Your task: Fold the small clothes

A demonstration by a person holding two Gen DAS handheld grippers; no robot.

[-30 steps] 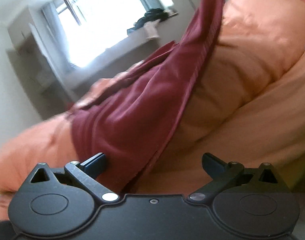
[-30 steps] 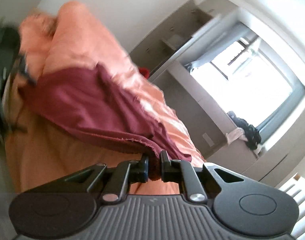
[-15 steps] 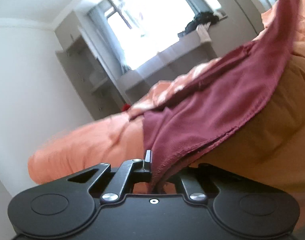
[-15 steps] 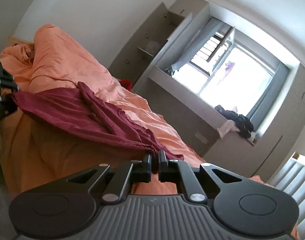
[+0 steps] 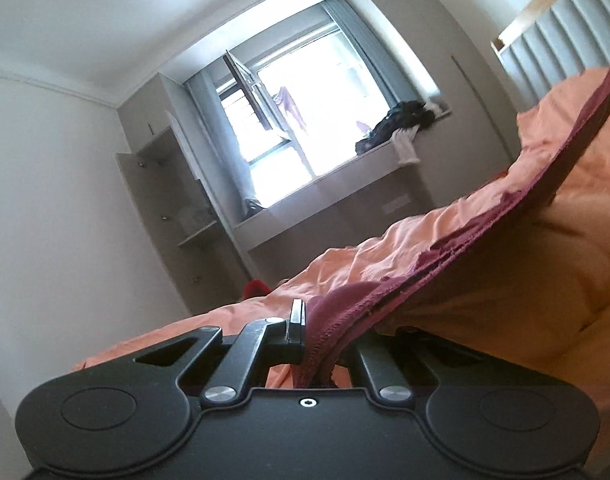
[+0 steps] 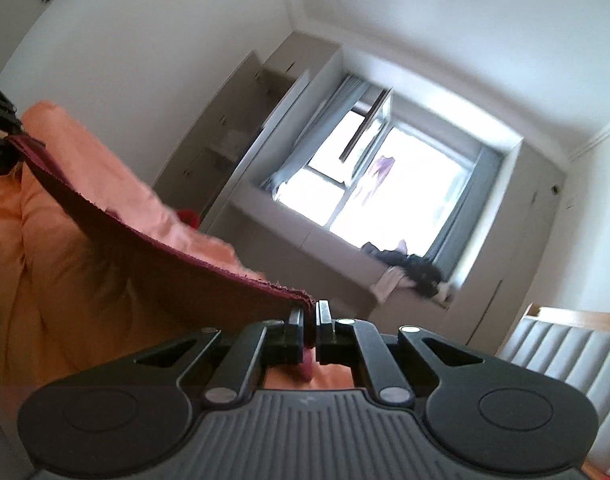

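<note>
Maroon garment (image 5: 457,248) hides left gripper's (image 5: 321,332) right finger.

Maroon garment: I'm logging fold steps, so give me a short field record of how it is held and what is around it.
garment: maroon cloth, stretched between both tongs above the orange duvet
left tongs: shut on one hemmed corner
right tongs: shut on the other corner
fold: not yet made
background: window, dark clothes on the sill
</note>
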